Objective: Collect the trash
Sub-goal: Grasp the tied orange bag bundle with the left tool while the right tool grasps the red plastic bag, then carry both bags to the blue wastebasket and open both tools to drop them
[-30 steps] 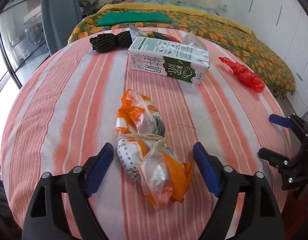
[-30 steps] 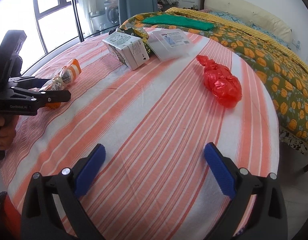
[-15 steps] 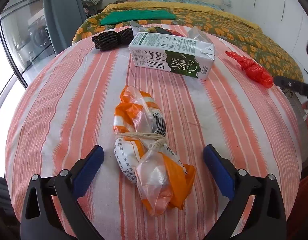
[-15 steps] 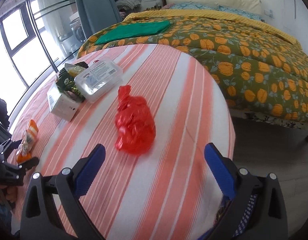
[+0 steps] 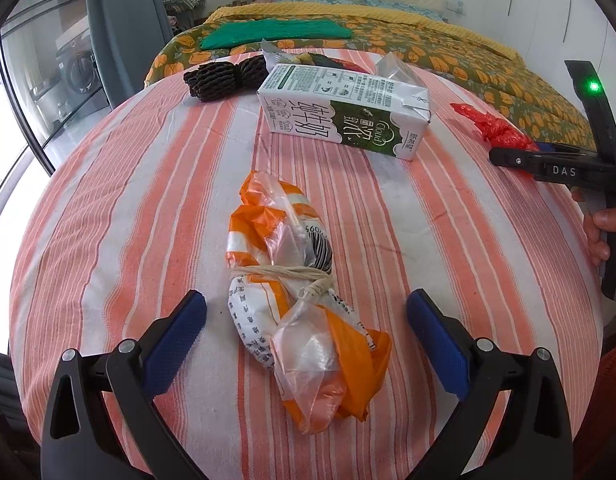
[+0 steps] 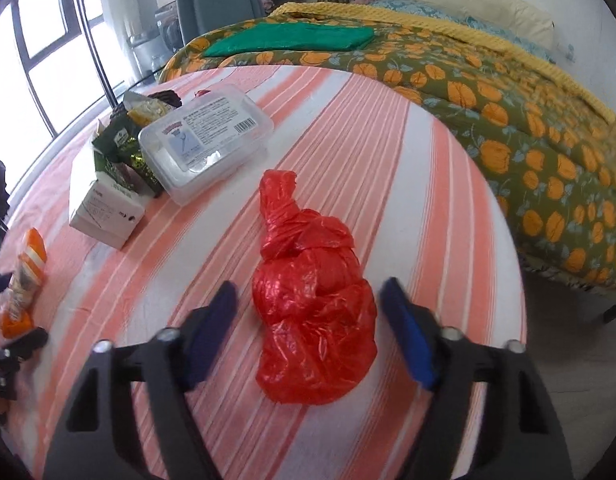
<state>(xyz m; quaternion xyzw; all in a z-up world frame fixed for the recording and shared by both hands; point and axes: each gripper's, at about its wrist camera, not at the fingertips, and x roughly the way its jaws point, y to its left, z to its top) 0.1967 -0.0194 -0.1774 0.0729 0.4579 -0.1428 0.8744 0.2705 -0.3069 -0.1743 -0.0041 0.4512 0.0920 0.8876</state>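
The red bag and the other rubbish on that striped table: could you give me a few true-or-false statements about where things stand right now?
1. The right tongs straddle the red bag, blue pads apart on either side. True.
2. The milk carton stands upright. False: it lies on its side.
3. The left tongs are clamped shut on the orange-and-white bundle. False: they are open, pads clear of it.
4. String is tied around that bundle. True.
5. The clear plastic box sits on the bed. False: it rests on the striped tablecloth.

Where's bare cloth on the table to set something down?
Free: the left strip between the orange bundle and the table edge, and the wide stripes between the milk carton and the red bag. Crowded: the far edge, where the clear box, snack wrappers and carton cluster.
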